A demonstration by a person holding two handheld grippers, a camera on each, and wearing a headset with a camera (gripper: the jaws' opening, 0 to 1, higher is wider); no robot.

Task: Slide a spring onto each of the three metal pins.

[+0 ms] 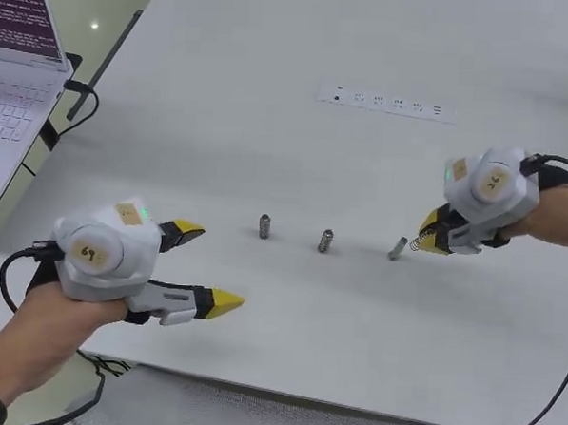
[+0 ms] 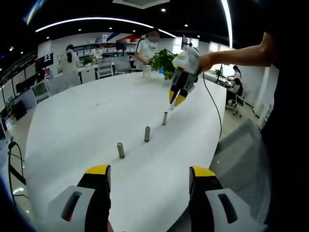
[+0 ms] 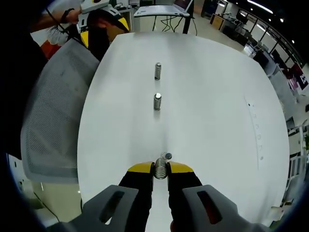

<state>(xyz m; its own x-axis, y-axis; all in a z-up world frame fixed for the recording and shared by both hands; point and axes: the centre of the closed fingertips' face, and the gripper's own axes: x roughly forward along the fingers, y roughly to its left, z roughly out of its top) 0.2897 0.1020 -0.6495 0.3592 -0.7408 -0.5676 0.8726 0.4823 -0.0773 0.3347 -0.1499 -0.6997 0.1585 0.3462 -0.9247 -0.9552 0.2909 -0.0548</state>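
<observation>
Three short metal pins stand in a row on the white table. The left pin and the middle pin each look ribbed, as if a spring sits on them. The right pin is smooth and leans slightly. My right gripper is shut on a small spring, whose tip lies just short of that bare pin. At the near left, well back from the pins, my left gripper hovers open and holds nothing. From the left gripper view the pins run in a line toward the right gripper.
A laptop sits off the table's far left corner, with a cable beside it. A flush socket strip lies at the back of the table. A grey mesh chair stands at the near edge. People stand in the background.
</observation>
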